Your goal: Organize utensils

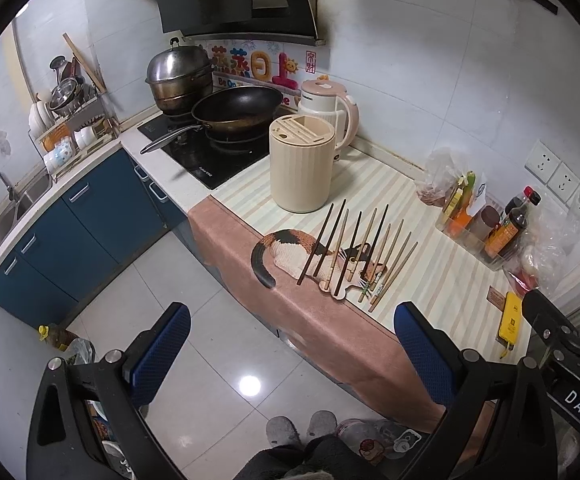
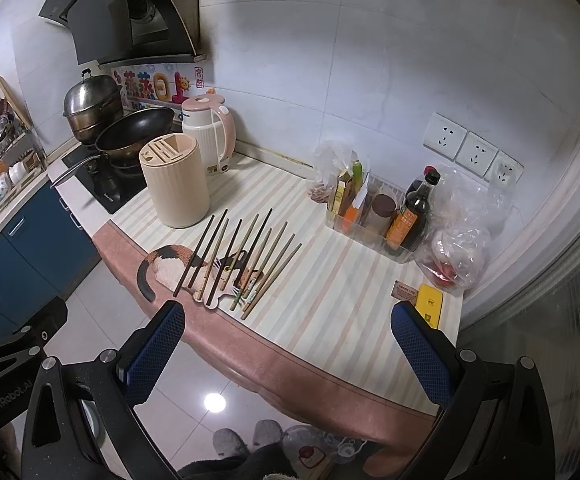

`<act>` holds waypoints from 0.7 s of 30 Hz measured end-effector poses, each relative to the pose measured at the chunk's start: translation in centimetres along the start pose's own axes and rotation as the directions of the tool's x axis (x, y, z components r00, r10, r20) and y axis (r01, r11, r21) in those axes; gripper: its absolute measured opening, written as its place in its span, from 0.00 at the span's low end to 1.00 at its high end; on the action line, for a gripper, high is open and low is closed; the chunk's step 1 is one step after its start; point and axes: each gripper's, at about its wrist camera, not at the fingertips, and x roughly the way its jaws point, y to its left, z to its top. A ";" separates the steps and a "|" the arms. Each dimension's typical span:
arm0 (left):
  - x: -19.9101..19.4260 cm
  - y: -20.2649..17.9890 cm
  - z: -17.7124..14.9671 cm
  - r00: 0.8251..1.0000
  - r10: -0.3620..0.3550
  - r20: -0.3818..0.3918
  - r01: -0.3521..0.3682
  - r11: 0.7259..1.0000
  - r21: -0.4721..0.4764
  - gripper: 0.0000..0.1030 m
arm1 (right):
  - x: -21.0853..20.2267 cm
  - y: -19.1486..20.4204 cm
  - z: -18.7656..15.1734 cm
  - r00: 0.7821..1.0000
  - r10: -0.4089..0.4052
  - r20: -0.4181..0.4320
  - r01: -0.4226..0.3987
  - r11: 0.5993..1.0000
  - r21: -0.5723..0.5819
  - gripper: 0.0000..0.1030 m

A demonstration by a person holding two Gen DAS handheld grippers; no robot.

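Note:
Several wooden chopsticks (image 1: 353, 252) (image 2: 242, 258) lie fanned side by side on the striped counter mat, over a printed cat picture. A beige cylindrical utensil holder (image 1: 302, 162) (image 2: 174, 180) with slots in its top stands upright just behind them. My left gripper (image 1: 291, 318) hangs open above the floor, short of the counter's front edge, with nothing between its blue-padded fingers. My right gripper (image 2: 290, 320) is also open and empty, hovering at the counter edge in front of the chopsticks. The right gripper's body (image 1: 561, 340) shows at the right in the left wrist view.
A pink kettle (image 1: 329, 114) and a stove with a black wok (image 1: 238, 108) and steel pot (image 1: 180, 76) stand behind the holder. A clear tray of sauce bottles (image 2: 393, 216), plastic bags (image 2: 461, 256) and a yellow box (image 2: 429, 306) occupy the counter's right side. Slippers (image 2: 246, 442) show on the floor.

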 end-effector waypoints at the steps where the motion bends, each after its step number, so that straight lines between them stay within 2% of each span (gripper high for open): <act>1: 0.0 0.0 0.0 1.000 0.003 0.000 -0.003 1.000 0.001 1.00 | 0.0 0.0 0.0 1.000 0.001 0.000 -0.001 1.000 0.000 1.00; 21: 0.0 -0.5 0.2 1.000 -0.004 0.000 0.004 1.000 -0.004 1.00 | -0.1 0.1 -0.1 1.000 -0.002 -0.002 0.002 1.000 0.000 1.00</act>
